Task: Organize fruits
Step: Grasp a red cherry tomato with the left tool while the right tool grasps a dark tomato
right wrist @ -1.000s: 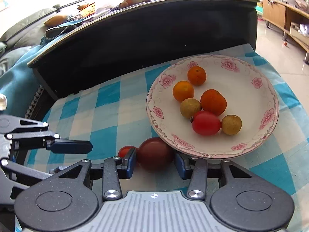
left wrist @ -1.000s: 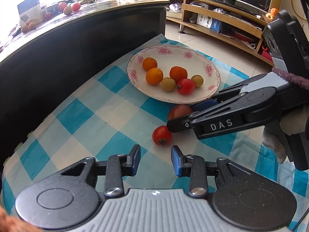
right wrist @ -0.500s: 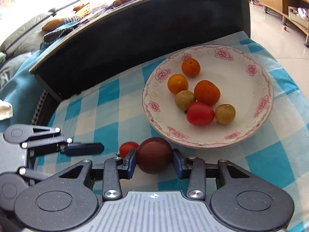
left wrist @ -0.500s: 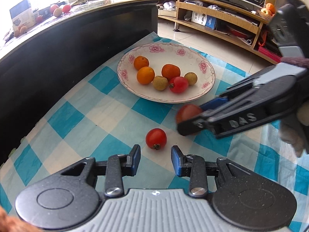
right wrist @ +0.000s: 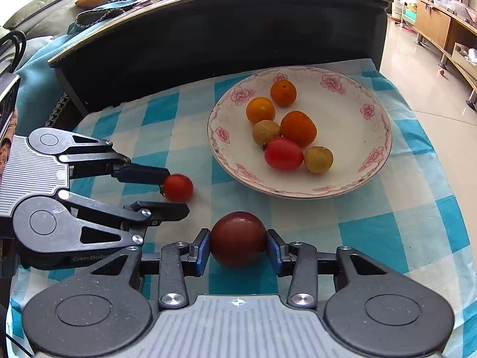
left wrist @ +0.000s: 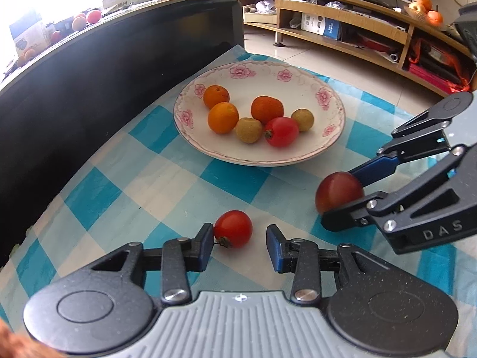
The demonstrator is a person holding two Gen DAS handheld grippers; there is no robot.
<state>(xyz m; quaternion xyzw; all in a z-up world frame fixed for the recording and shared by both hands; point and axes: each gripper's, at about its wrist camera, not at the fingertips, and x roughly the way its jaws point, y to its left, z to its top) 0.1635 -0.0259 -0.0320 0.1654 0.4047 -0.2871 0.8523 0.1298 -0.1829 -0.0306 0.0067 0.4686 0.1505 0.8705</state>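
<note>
My left claw [left wrist: 240, 246] has come forward and now stands open around the small tomato [left wrist: 233, 228] on the table [left wrist: 125, 185]. My right claw [right wrist: 238, 247] still grips the dark tomato [right wrist: 238, 239], just short of the plate [right wrist: 378, 155]. I think both go there next.

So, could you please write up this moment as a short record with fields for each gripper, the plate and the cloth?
left gripper: open, fingers either side of the small red tomato on the cloth
right gripper: shut on the dark red fruit, outside the plate
plate: white, pink flowers; holds three orange fruits, two yellowish fruits, one red tomato
cloth: blue and white check
</note>
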